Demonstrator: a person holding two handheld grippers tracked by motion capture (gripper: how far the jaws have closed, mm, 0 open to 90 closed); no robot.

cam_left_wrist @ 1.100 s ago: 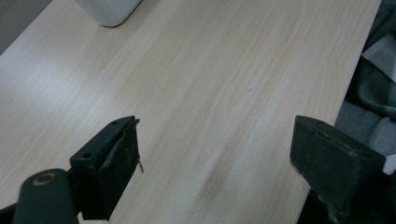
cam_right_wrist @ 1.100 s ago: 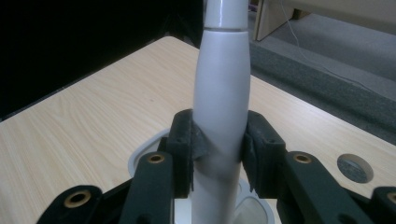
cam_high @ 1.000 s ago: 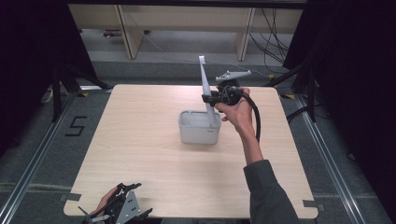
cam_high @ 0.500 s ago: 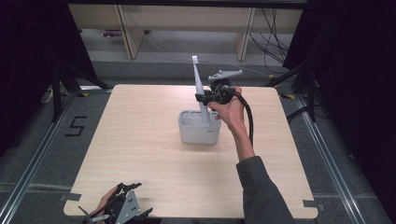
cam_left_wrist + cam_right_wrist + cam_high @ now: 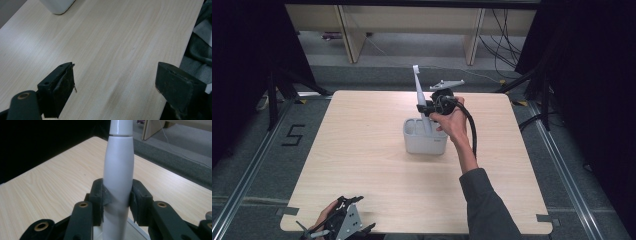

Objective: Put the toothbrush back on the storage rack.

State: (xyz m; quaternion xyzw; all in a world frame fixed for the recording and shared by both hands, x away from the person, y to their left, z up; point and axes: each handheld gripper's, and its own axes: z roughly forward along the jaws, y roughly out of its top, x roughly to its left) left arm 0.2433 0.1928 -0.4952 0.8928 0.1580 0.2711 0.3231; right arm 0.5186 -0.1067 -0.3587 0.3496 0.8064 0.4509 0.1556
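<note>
Toothbrush upright over the holder, and it's shifted left since a moment ago!

The right gripper (image 5: 426, 106) has carried the single white toothbrush (image 5: 418, 90) leftward above the one grey holder (image 5: 425, 139) mid-worktop (image 5: 362, 150), its handle now dipping into the holder; fingers (image 5: 98, 195) clamped tight on the handle. Well away from the holder at the worktop's near edge, the left gripper (image 5: 339, 227) hasn't budged, fingers (image 5: 60, 85) spread wide, holding nothing. Two grippers in all.

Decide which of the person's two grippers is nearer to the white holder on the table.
Right. The right gripper is directly above the white holder, clamped on a toothbrush standing in it. The left gripper sits open at the table's near left edge, far from the holder.
</note>
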